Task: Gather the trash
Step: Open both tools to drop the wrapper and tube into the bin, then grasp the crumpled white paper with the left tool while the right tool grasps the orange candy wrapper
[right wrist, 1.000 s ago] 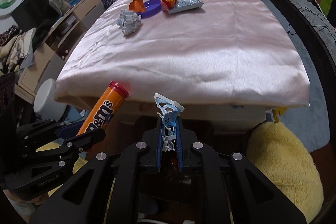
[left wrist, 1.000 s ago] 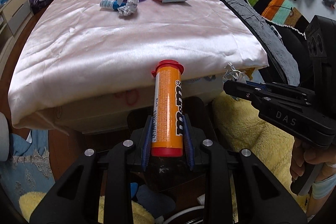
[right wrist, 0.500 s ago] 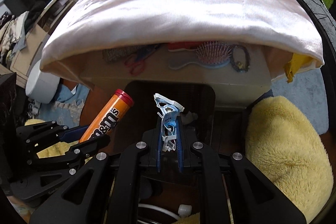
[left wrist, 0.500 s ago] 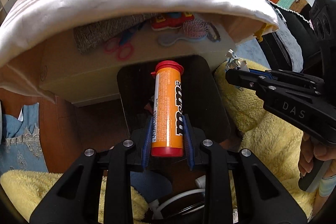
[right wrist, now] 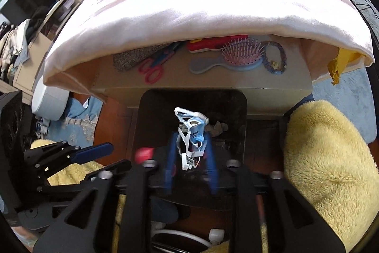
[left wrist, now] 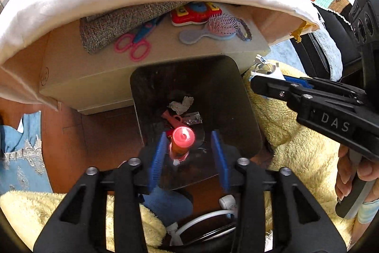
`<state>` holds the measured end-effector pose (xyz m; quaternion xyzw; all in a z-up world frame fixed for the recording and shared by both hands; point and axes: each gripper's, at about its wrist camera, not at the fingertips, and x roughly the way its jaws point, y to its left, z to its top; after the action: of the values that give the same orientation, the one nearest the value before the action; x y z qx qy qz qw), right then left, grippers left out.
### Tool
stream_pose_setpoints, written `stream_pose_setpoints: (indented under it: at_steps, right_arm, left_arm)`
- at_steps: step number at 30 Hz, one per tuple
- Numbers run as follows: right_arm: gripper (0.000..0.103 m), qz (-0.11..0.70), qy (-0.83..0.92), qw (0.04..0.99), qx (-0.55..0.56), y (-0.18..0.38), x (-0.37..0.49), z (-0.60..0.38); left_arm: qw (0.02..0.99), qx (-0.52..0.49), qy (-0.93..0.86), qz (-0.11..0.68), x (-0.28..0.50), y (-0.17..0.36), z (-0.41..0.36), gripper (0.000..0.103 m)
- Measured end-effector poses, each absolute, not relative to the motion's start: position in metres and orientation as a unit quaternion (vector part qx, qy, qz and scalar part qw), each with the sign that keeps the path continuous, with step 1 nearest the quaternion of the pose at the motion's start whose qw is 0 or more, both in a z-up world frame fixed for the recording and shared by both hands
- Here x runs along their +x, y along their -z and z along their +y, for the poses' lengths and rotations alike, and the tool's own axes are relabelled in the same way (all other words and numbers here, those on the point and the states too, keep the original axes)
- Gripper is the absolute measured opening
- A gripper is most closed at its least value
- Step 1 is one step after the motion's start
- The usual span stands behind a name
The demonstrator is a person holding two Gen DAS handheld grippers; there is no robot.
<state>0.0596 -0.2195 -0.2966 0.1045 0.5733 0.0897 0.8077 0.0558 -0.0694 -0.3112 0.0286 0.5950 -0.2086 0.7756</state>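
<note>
Left wrist view shows me my left gripper (left wrist: 188, 153) with jaws spread, the blurred orange tube (left wrist: 181, 142) dropping cap-first between them over the black bin (left wrist: 220, 87). My right gripper (right wrist: 189, 158) has jaws parted around the crumpled wrapper (right wrist: 190, 132); whether they touch it I cannot tell.

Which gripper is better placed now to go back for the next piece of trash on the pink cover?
Probably the left gripper. Its jaws stand open and the orange tube is dropping free into the black bin. The right gripper has the crumpled wrapper between its jaws above the bin.
</note>
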Motion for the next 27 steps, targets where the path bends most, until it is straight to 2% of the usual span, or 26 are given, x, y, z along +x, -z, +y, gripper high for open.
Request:
stream_pose_setpoints:
  at_steps: [1, 5, 6, 8, 11, 12, 14, 17, 27]
  right_arm:
    - [0.05, 0.571, -0.087, 0.809, 0.108, 0.296, 0.06, -0.221]
    - [0.052, 0.567, -0.075, 0.813, 0.112, 0.291, 0.061, -0.228]
    - [0.058, 0.565, -0.071, 0.814, 0.114, 0.289, 0.061, -0.231]
    - [0.075, 0.557, -0.062, 0.82, 0.117, 0.283, 0.061, -0.236]
    - [0.094, 0.544, -0.042, 0.829, 0.119, 0.272, 0.062, -0.244]
    - [0.096, 0.539, -0.038, 0.833, 0.12, 0.267, 0.062, -0.247]
    - [0.097, 0.53, -0.033, 0.839, 0.121, 0.257, 0.064, -0.25]
    - [0.097, 0.516, -0.033, 0.848, 0.119, 0.242, 0.071, -0.255]
    - [0.099, 0.483, -0.036, 0.868, 0.113, 0.212, 0.106, -0.258]
  left_arm:
    - [0.777, 0.031, 0.208, 0.594, 0.056, 0.31, -0.068, 0.041]
    - [0.784, 0.033, 0.197, 0.587, 0.059, 0.303, -0.062, 0.051]
    - [0.787, 0.035, 0.193, 0.585, 0.06, 0.3, -0.06, 0.053]
    - [0.793, 0.037, 0.185, 0.58, 0.061, 0.295, -0.056, 0.066]
    - [0.803, 0.039, 0.174, 0.569, 0.064, 0.283, -0.049, 0.077]
    - [0.806, 0.039, 0.171, 0.565, 0.065, 0.278, -0.047, 0.08]
    - [0.814, 0.036, 0.165, 0.555, 0.068, 0.268, -0.042, 0.089]
    - [0.825, 0.031, 0.158, 0.541, 0.073, 0.253, -0.035, 0.094]
    - [0.849, 0.03, 0.149, 0.506, 0.107, 0.214, -0.029, 0.095]
